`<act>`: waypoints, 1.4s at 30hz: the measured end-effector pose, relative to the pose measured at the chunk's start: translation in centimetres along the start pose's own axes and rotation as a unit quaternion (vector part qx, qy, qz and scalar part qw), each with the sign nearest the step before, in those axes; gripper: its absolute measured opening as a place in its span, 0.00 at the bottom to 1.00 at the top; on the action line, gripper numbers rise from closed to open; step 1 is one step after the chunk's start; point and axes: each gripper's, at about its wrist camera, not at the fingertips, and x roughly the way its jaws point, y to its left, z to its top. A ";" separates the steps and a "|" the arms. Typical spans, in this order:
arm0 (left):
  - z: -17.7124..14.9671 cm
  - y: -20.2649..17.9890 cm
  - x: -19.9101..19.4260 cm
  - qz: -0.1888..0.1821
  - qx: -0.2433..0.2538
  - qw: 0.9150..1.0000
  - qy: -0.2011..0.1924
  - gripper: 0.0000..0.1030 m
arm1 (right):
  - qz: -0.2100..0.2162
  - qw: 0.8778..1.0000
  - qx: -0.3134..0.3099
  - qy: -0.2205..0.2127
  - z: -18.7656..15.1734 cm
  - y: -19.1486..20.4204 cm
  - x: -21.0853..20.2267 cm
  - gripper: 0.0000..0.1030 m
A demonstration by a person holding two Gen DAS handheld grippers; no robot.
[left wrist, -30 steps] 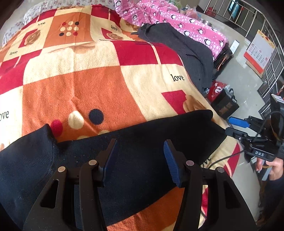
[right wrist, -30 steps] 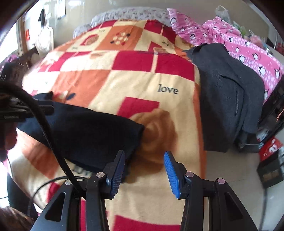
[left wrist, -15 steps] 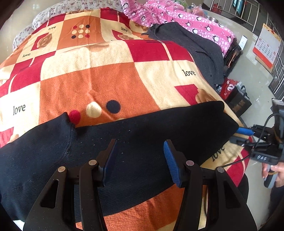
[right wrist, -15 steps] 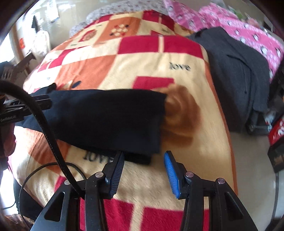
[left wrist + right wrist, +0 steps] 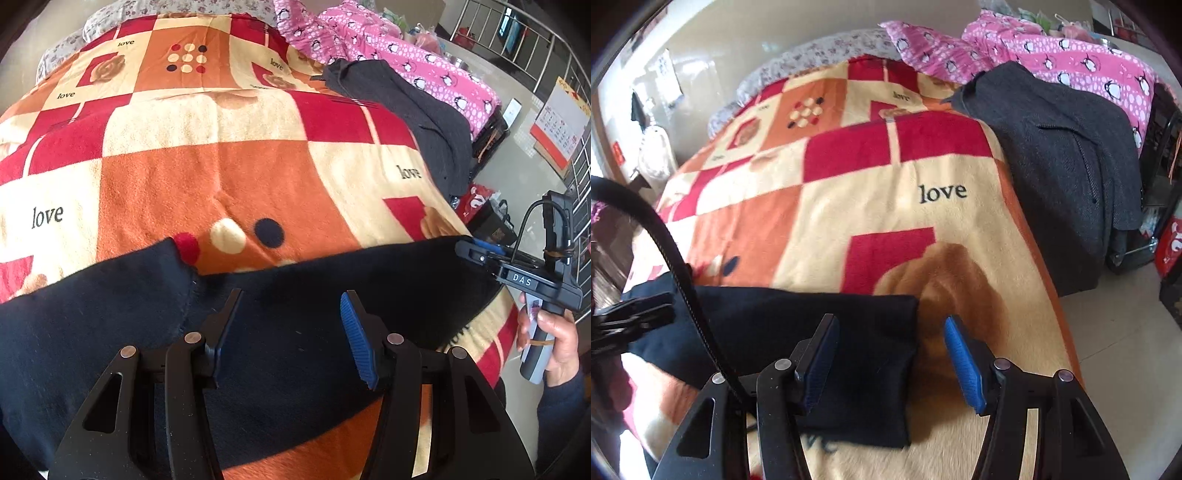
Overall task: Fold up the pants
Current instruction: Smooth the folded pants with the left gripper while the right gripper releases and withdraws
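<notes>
Right now we hold the left gripper [image 5: 291,325] with its jaws spread wide above the black pants [image 5: 295,369], which lie stretched sideways across the near end of the checkered blanket [image 5: 229,177], nothing between the blue pads. Our right gripper [image 5: 890,354] is likewise parted and empty, hanging over the pants' right-hand end [image 5: 827,332]; its left finger sits above the dark cloth and its right finger above the bare blanket [image 5: 886,206] beside the square edge of the fabric. From the left wrist view we see that right gripper [image 5: 476,253] at the far right end of the pants, close to the cloth, though we cannot tell whether it touches. Beyond the pants, a dark grey coat [image 5: 1060,155] drapes over the blanket's right side, with pink penguin-print bedding [image 5: 1071,62] behind it.
</notes>
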 end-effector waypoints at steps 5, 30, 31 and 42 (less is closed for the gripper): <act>0.5 1.9 0.8 0.004 -0.022 1.000 0.005 0.51 | 0.019 0.999 -0.036 -0.017 -0.3 1.4 -1.0 0.07; -3.3 3.8 -2.0 0.009 -0.048 0.999 -0.013 0.51 | -0.008 0.999 -0.038 0.006 -5.9 1.8 -2.9 0.38; -3.7 4.2 -2.1 0.002 -0.057 0.998 -0.012 0.51 | -0.003 1.000 -0.025 0.013 -6.2 1.3 -3.3 0.40; -7.8 9.5 -8.7 0.026 -0.113 0.991 -0.064 0.51 | 0.123 0.986 0.090 -0.073 -8.2 -0.5 -9.4 0.68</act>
